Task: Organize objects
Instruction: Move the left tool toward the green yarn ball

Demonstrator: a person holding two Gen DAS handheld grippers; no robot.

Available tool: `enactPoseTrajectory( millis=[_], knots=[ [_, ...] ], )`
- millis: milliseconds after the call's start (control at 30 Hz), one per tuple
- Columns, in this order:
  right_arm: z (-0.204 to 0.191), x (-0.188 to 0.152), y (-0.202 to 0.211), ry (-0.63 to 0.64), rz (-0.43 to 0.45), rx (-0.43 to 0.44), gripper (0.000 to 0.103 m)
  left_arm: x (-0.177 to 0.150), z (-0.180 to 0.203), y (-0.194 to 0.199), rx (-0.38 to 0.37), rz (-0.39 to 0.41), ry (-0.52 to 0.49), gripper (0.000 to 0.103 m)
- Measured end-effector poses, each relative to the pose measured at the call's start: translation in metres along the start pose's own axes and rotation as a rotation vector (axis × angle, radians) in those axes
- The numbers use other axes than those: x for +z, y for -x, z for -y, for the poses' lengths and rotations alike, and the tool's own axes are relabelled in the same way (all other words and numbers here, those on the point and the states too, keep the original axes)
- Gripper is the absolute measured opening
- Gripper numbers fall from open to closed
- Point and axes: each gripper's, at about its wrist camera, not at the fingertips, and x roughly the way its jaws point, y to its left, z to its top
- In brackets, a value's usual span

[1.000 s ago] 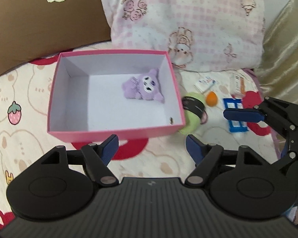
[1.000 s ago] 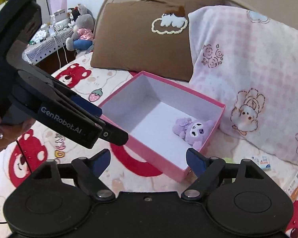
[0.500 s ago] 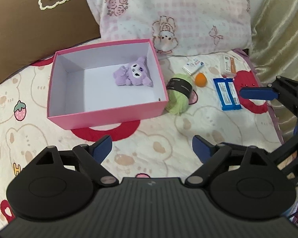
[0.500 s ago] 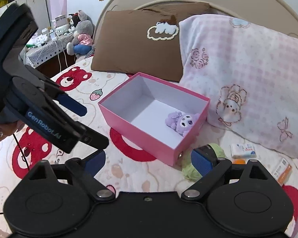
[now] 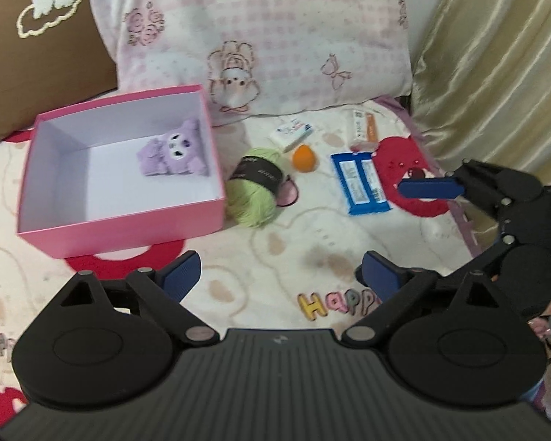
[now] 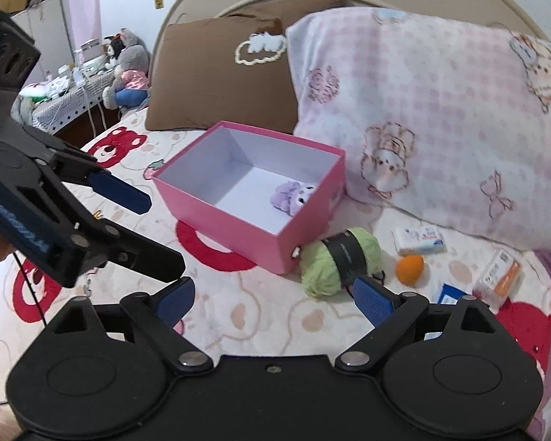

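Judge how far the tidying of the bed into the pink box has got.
Done: the purple plush lies in the pink box. In hand: nothing; both tools, left and right, are open. Left: green yarn, orange ball, blue packet, small cartons.

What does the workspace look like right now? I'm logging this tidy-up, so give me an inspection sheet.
Surface: bed sheet with bear print.
Job's things: pink box holding a purple plush; green yarn ball touching the box; orange egg-shaped item, blue packet, small white pack and white-orange box loose on the sheet.
Clutter: nothing seen.
Grippers: left gripper and right gripper open, empty.
Cables: thin black cord near the left gripper.
Surroundings: pink pillow, brown pillow, gold curtain.
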Motion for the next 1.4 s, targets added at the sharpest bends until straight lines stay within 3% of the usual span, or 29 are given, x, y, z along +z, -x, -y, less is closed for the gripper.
enactPoseTrajectory(
  millis=[133,333,433,667,933,1100,1267,1400],
  knots=[
    [0.014,-0.014,-0.007,0.002,0.041,-0.005,0.095,-0.001,0.001,-0.017,-0.023,0.034,0.027,0.096],
    [0.020,-0.033,-0.025,0.122,0.063,-0.064,0.095,-0.004,-0.010,-0.042,-0.018,0.097,0.080,0.095],
    [0.024,-0.040,-0.032,0.161,0.079,-0.037,0.095,-0.009,-0.005,-0.053,0.013,0.126,0.065,0.095],
    [0.033,-0.049,-0.059,0.146,0.111,0.030,0.095,-0.012,0.002,-0.087,-0.008,0.142,0.079,0.094],
    [0.065,-0.069,-0.103,-0.073,0.057,0.007,0.095,0.005,0.011,-0.118,0.023,0.152,0.017,0.091],
    [0.074,-0.076,-0.118,-0.207,0.044,0.035,0.095,0.025,0.017,-0.144,0.019,0.093,-0.031,0.086],
    [0.076,-0.076,-0.142,-0.373,0.083,-0.011,0.095,0.046,0.023,-0.182,0.067,0.011,-0.100,0.079],
    [0.071,-0.078,-0.159,-0.406,0.115,-0.071,0.094,0.059,0.021,-0.211,0.076,-0.057,-0.116,0.067]
  ],
)
